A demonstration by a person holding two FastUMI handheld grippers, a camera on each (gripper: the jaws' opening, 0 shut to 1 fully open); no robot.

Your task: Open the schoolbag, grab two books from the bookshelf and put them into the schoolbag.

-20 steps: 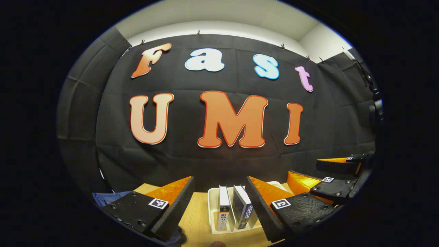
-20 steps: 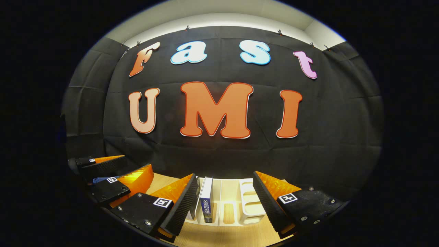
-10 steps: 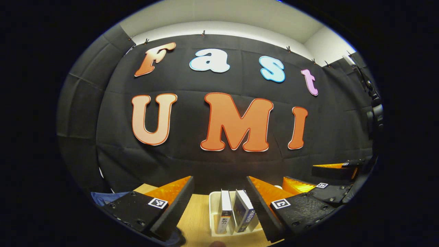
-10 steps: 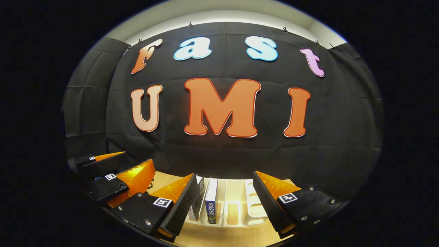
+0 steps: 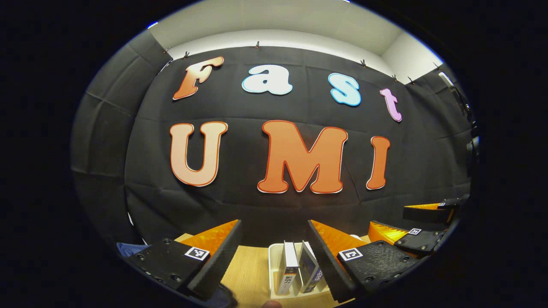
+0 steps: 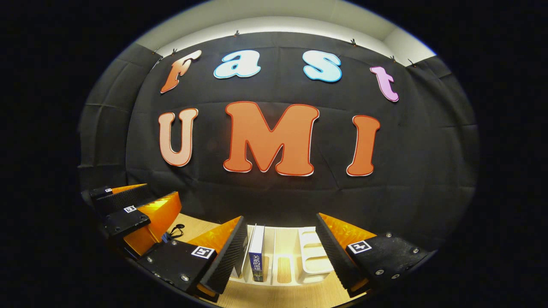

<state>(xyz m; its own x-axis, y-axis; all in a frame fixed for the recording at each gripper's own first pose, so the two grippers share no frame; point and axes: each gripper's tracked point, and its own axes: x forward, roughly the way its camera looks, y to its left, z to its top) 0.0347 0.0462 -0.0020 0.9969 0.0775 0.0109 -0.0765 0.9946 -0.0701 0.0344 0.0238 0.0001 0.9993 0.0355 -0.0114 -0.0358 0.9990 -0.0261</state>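
Note:
Two books stand upright in a white bookshelf rack (image 5: 274,273) on the wooden table: a white-spined book (image 5: 289,269) and a dark blue book (image 5: 311,270). My left gripper (image 5: 274,229) hovers open in front of them, its right finger just beside the blue book. A bit of the blue schoolbag (image 5: 127,248) shows at the lower left. In the right gripper view, my right gripper (image 6: 281,224) is open before the rack (image 6: 314,256), and the dark blue book (image 6: 257,256) stands by its left finger. The left gripper (image 6: 137,214) is open at the far left.
The black cloth wall rises close behind the rack. The right gripper (image 5: 417,229) hangs to the right in the left gripper view. A black cord (image 6: 175,233) lies on the wooden table (image 6: 282,295) near the left gripper. Several rack slots to the right of the books hold nothing.
Both views shifted slightly; the books sit lower and further right in the left gripper view. In the right gripper view the left gripper drifted left, uncovering the black cord. Both stay open.

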